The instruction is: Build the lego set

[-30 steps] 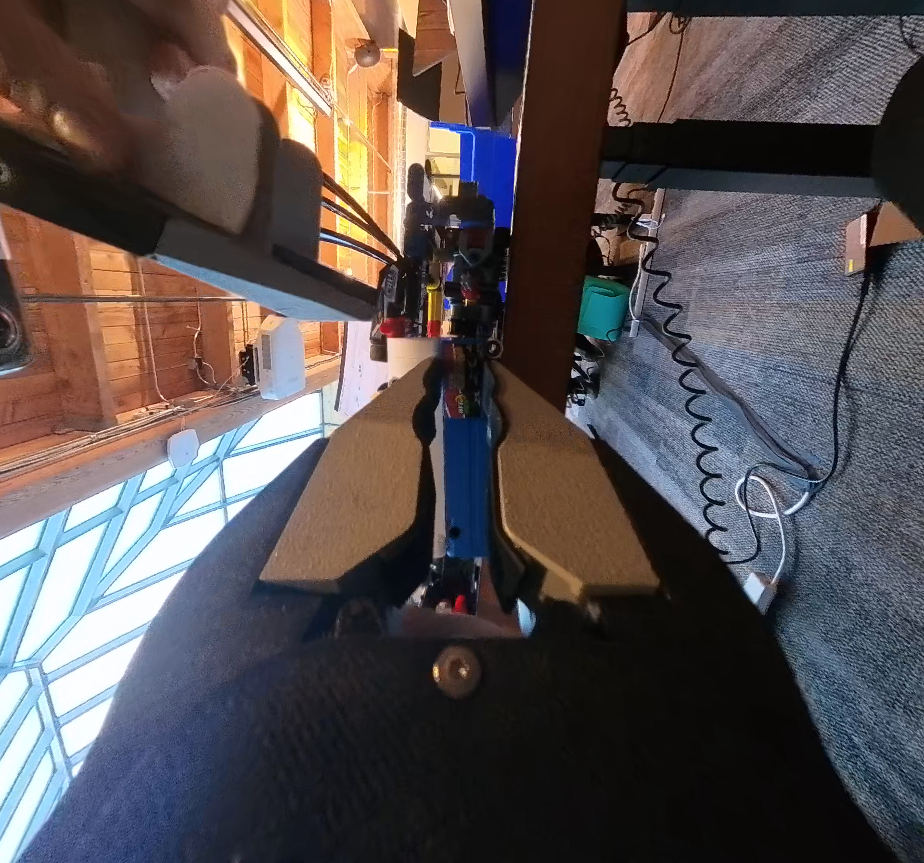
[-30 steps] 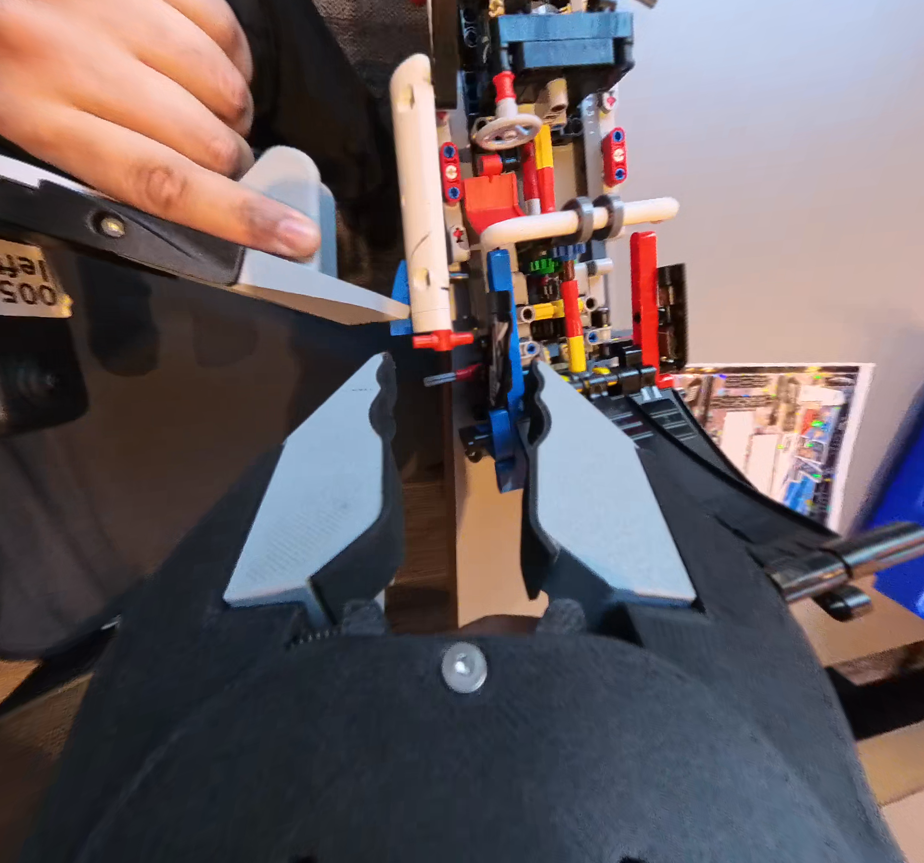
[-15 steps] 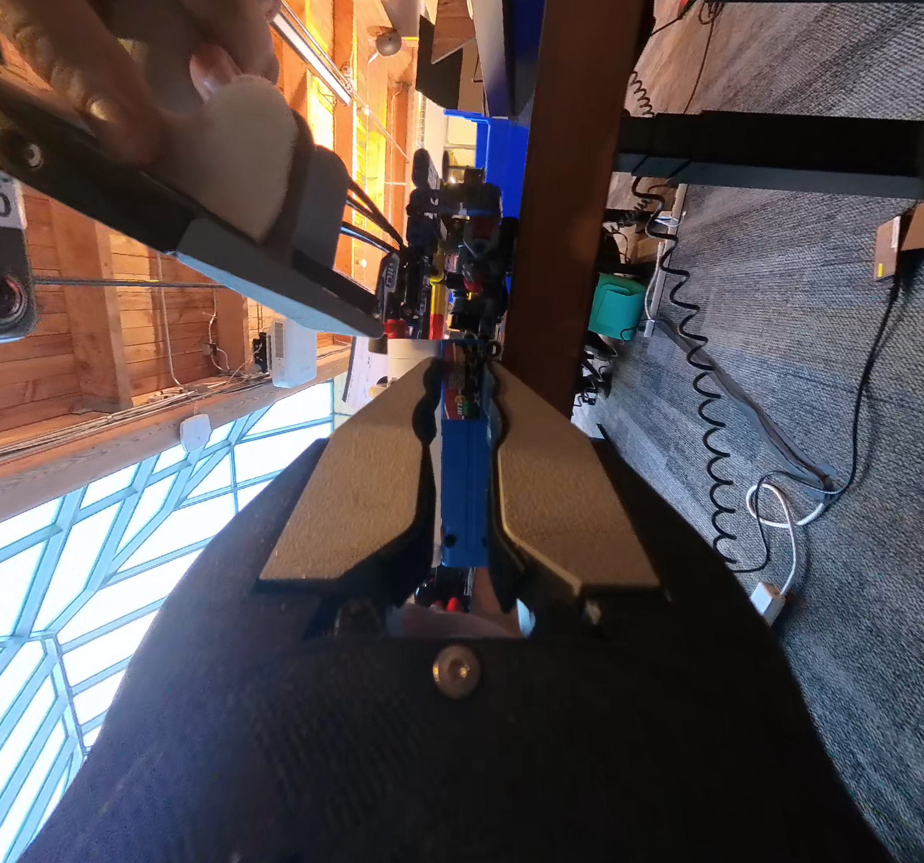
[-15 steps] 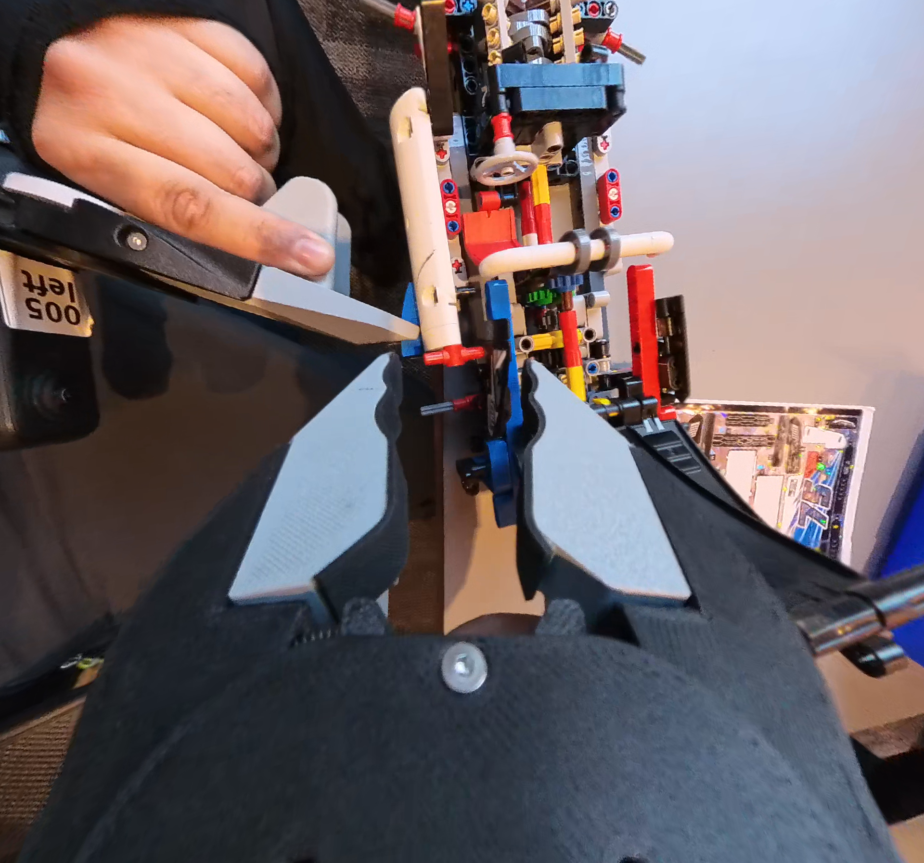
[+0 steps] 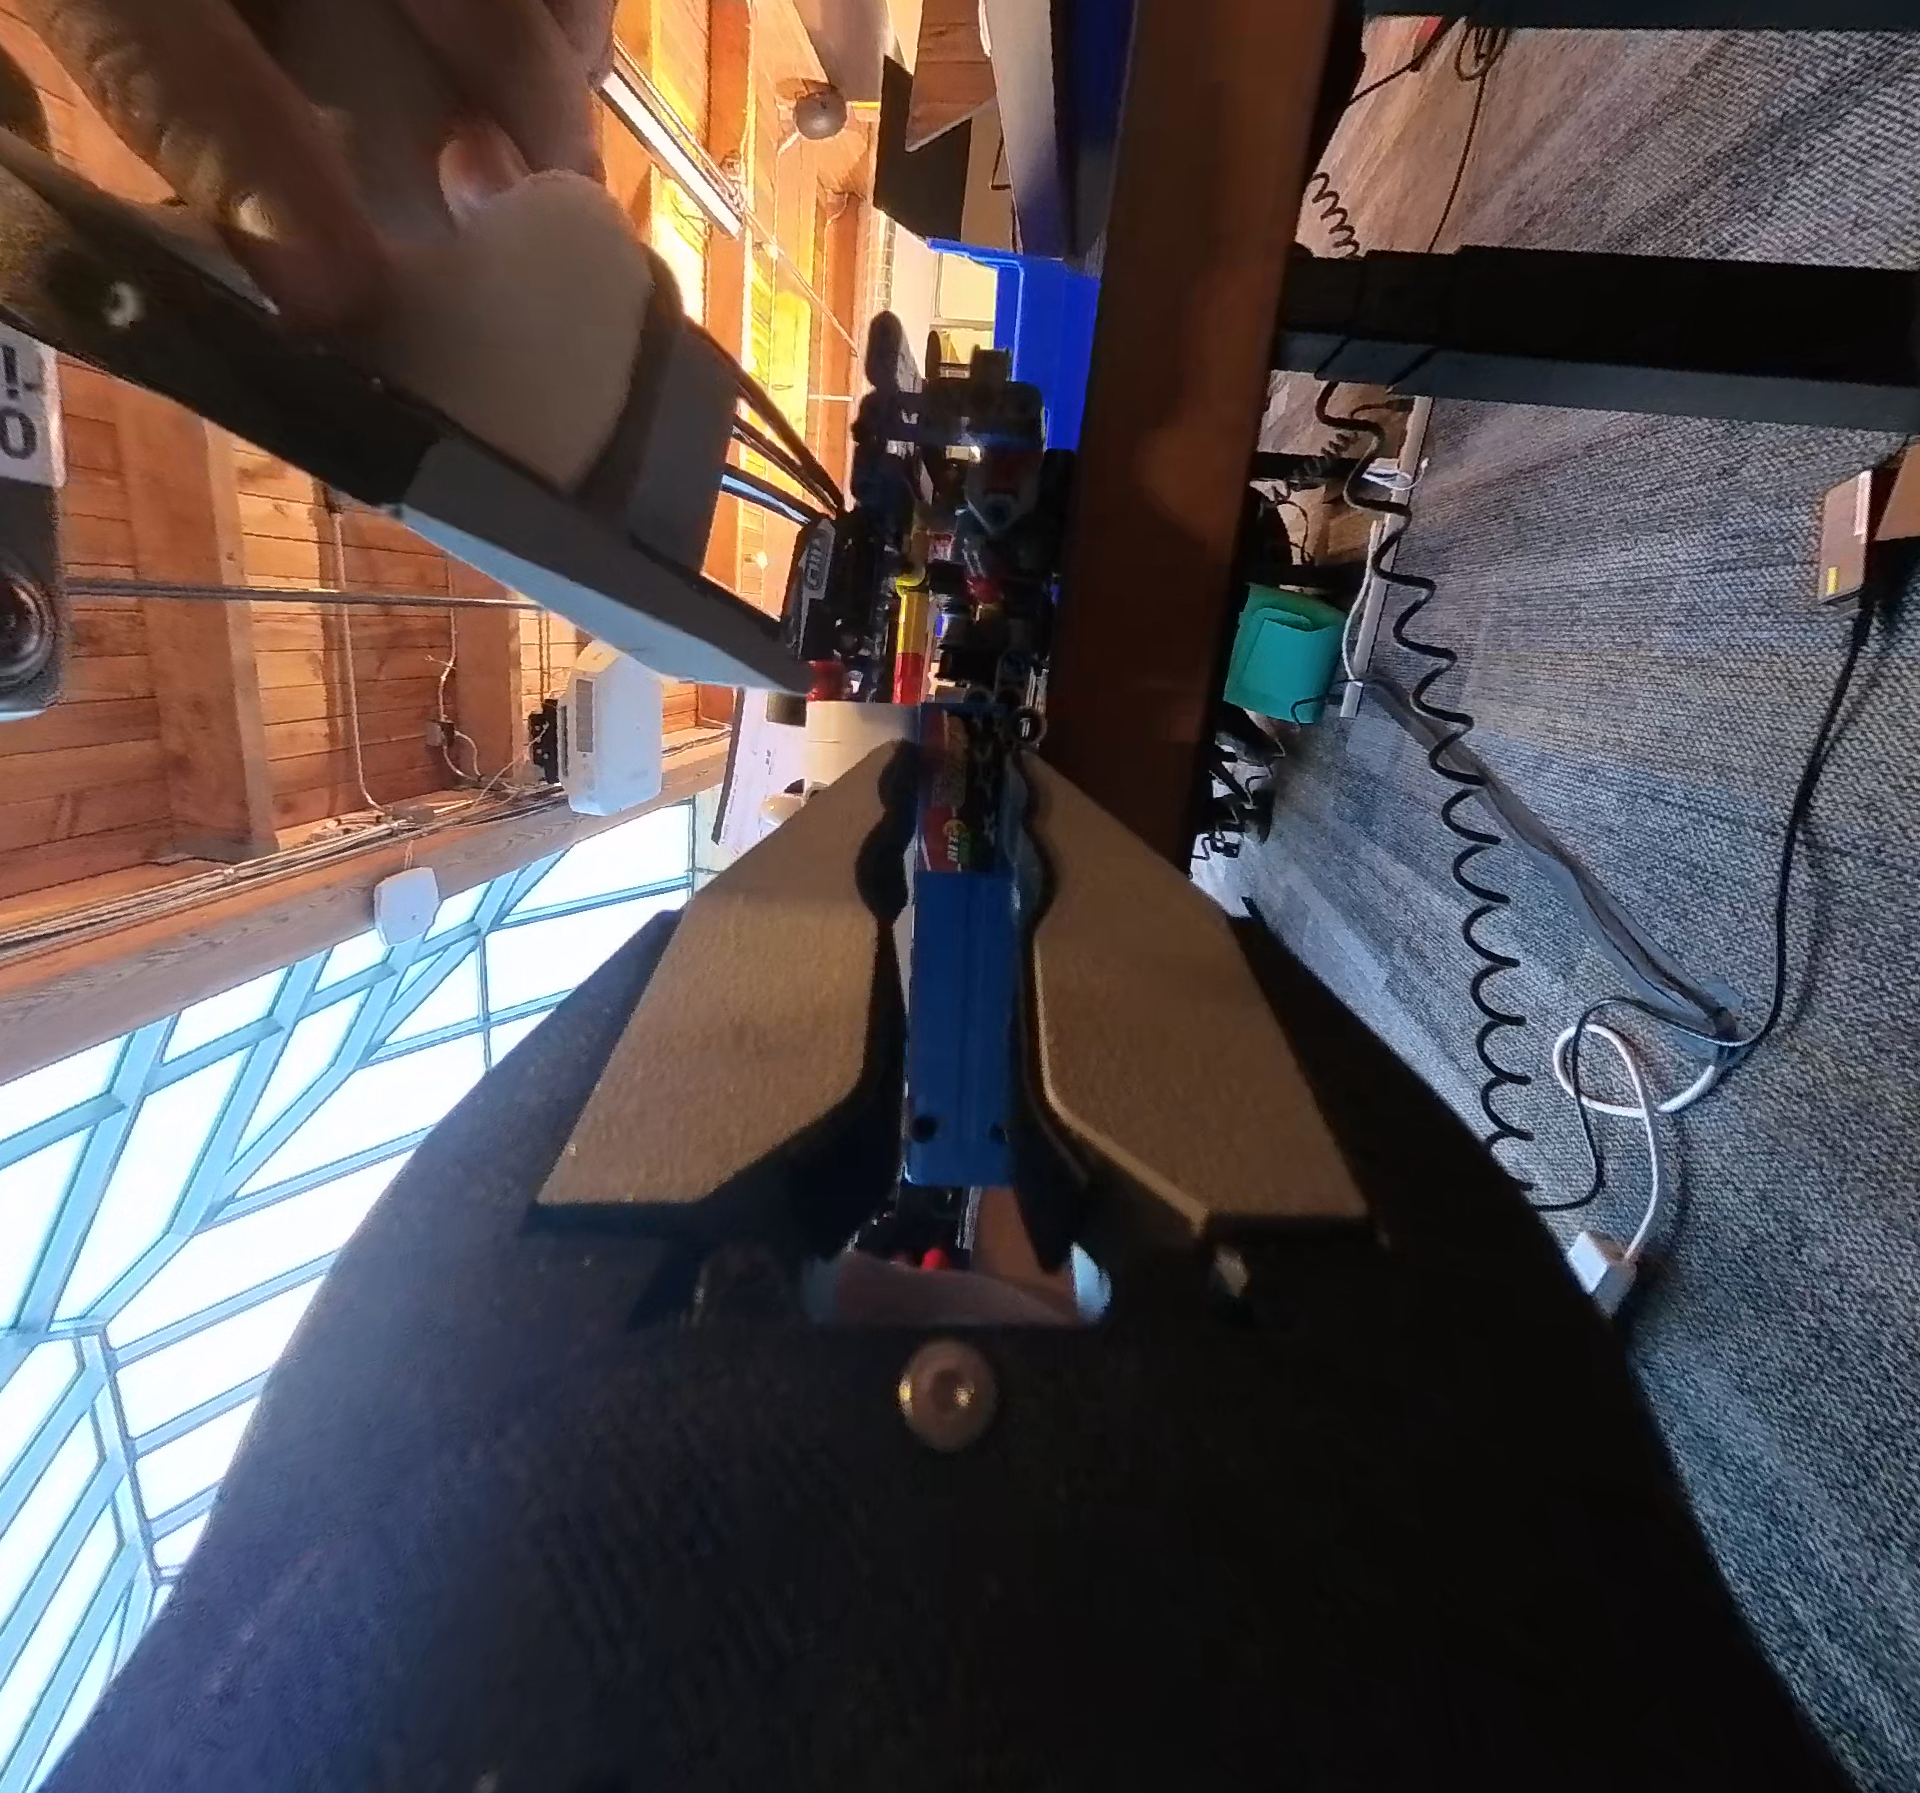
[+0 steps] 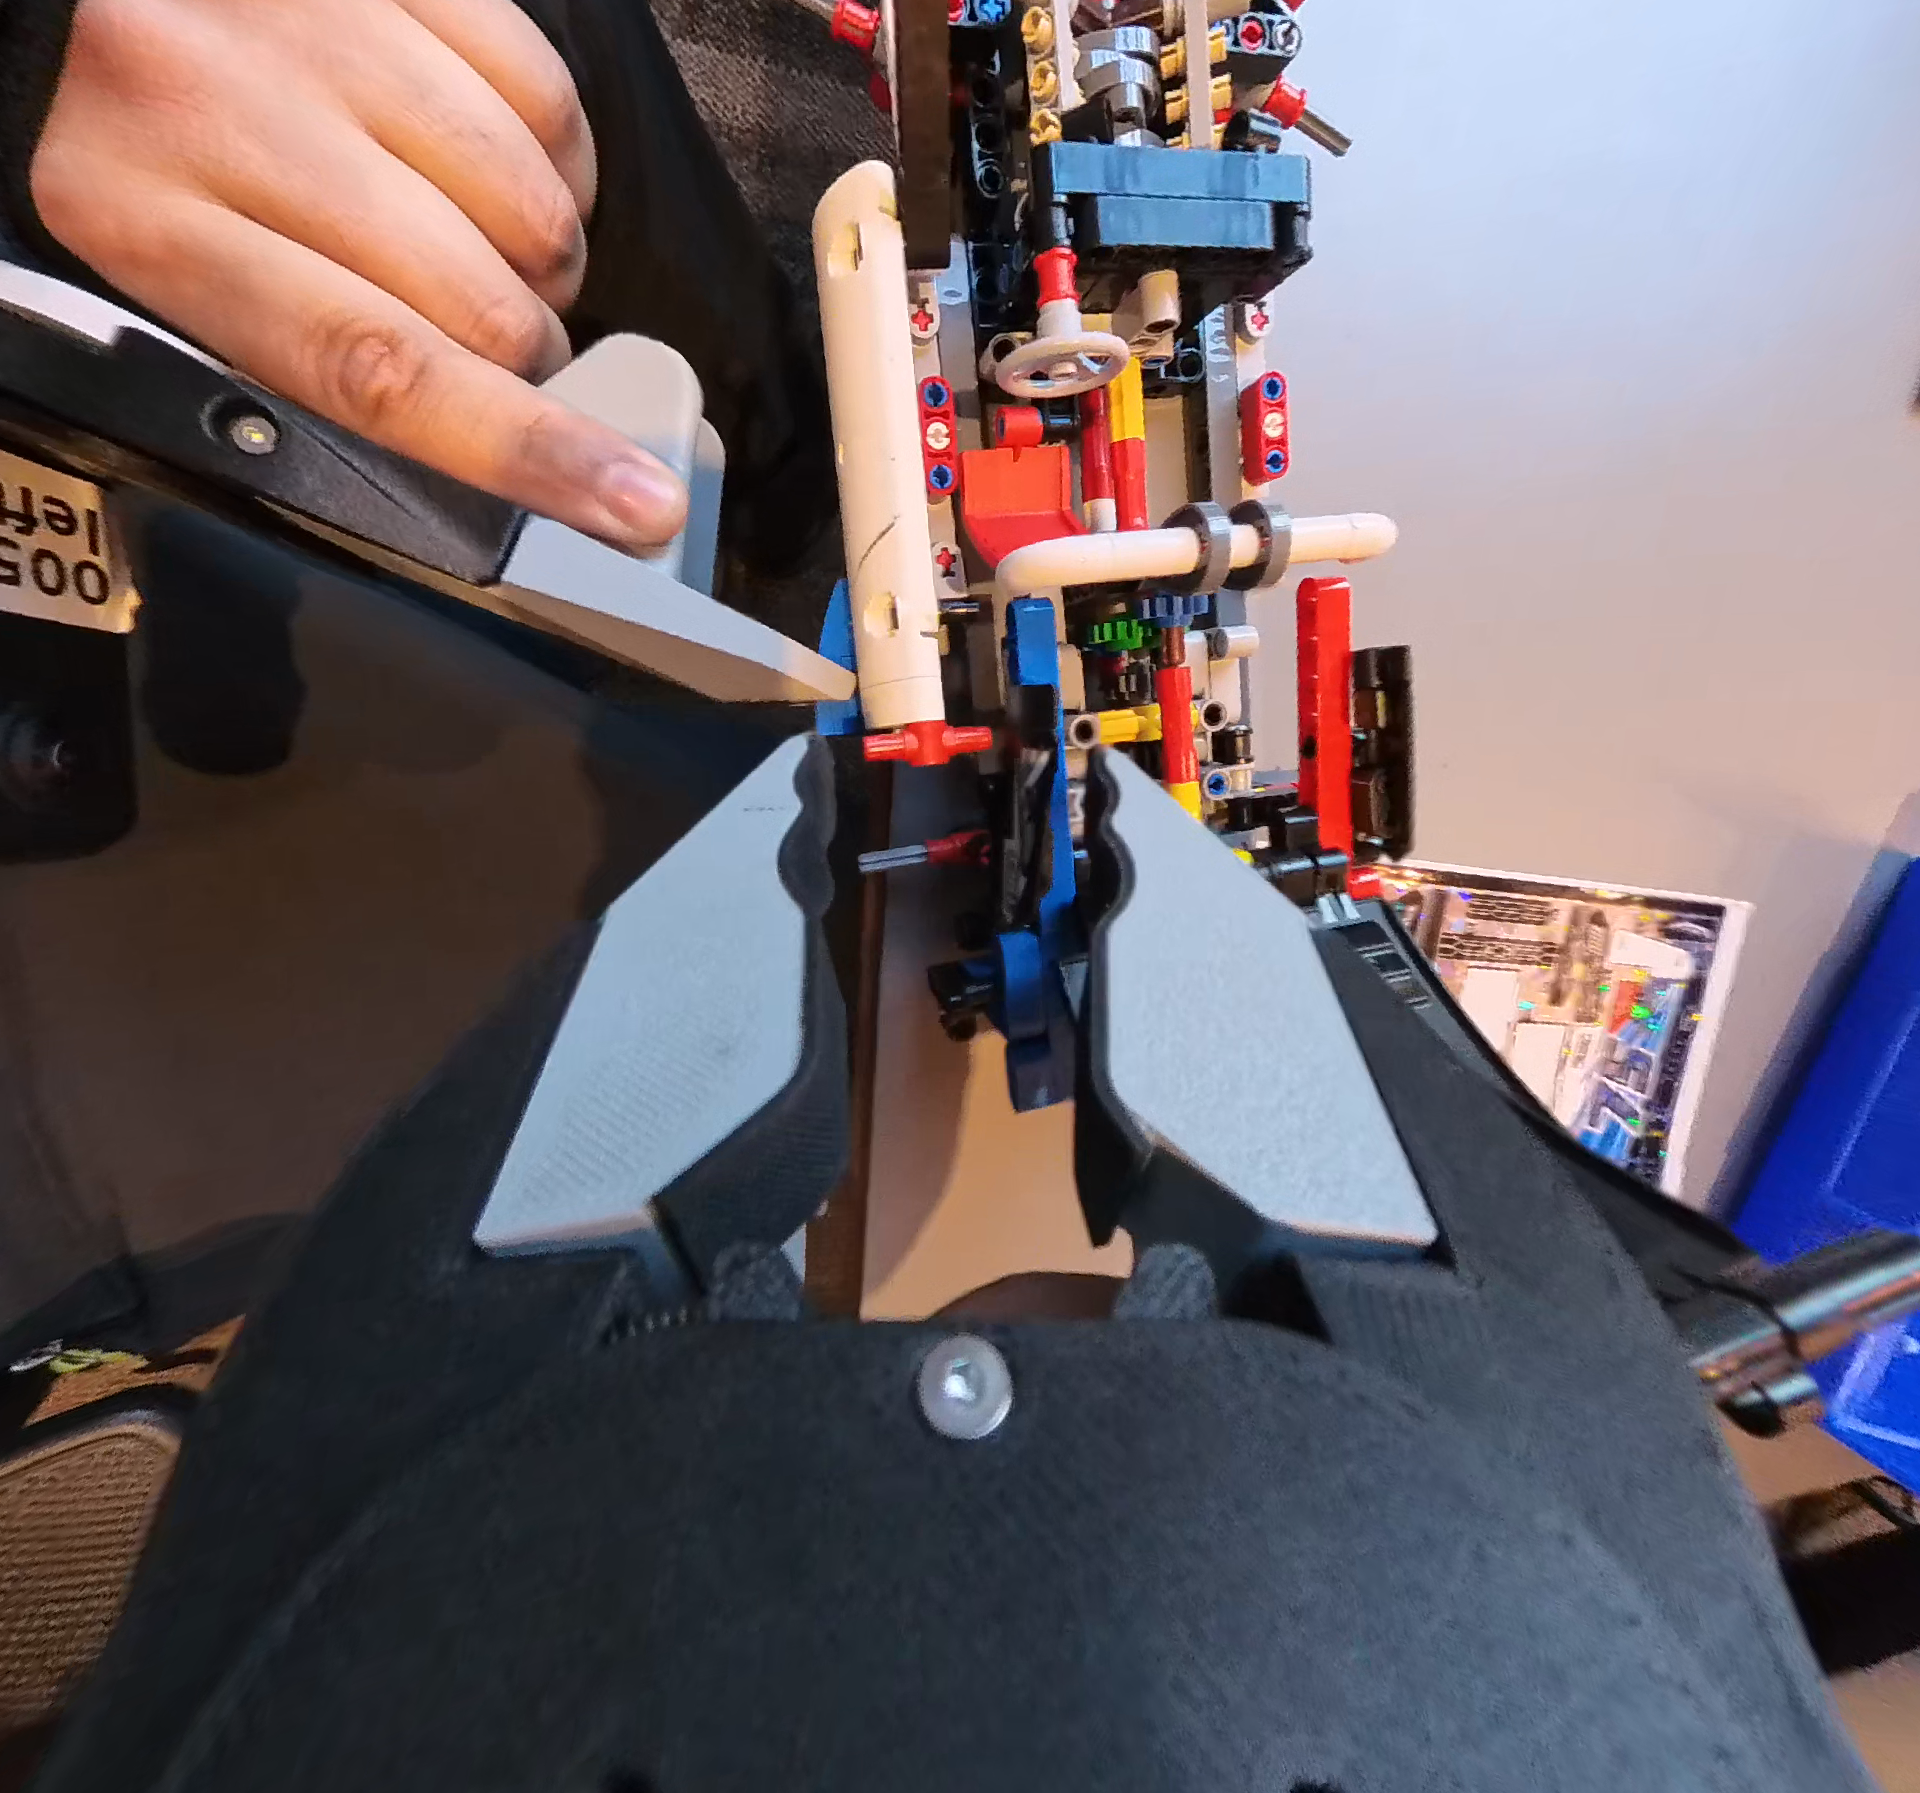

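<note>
Lego model held up in both grippers, mid-assembly.

Left wrist view: the left gripper (image 5: 961,798) is clamping its jaws on a blue panel (image 5: 956,1005) of the lego model (image 5: 935,559), holding it off the table beside a brown table edge (image 5: 1174,289); the right gripper's finger is reaching in at upper left, and coiled cables (image 5: 1475,808) are lying on the carpet. Right wrist view: the right gripper (image 6: 951,787) is standing with jaws apart around a blue beam (image 6: 1034,1005) at the model's lower end, one pad beside it, not yet pinching. The step looks like seating or adjusting that beam; next calls for closing squarely. The white panel (image 6: 878,455), a red pin (image 6: 920,744) and the left gripper's finger are crowding the approach. An instruction booklet (image 6: 1569,1005) is lying behind.
</note>
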Motion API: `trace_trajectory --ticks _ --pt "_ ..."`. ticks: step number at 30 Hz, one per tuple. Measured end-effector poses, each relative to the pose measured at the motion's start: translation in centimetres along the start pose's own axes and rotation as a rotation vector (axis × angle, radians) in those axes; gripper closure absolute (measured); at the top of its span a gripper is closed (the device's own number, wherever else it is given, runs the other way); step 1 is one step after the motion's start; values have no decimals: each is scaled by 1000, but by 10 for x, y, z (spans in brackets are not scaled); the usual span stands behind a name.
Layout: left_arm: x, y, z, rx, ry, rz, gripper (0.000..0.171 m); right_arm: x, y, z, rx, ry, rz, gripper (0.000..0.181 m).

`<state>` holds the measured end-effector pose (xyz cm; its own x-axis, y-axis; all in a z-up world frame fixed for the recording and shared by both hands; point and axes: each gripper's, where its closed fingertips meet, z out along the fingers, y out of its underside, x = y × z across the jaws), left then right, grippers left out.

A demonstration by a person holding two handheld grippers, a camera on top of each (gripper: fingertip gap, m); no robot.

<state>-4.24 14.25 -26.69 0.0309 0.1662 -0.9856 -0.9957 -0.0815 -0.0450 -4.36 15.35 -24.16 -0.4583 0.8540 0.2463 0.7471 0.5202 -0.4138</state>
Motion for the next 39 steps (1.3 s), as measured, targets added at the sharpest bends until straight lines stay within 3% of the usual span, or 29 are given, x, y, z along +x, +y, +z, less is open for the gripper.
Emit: trace_trajectory --ticks 7,13,39 --pt "-3 0 1 -11 -3 -6 158 1 7 9 -98 5 -47 117" --pt "-1 -2 -1 -19 9 -8 158 -11 7 9 -117 -43 25 127" --pt "-2 -25 -20 14 7 -27 158 -39 14 -5 -92 -6 72 132"
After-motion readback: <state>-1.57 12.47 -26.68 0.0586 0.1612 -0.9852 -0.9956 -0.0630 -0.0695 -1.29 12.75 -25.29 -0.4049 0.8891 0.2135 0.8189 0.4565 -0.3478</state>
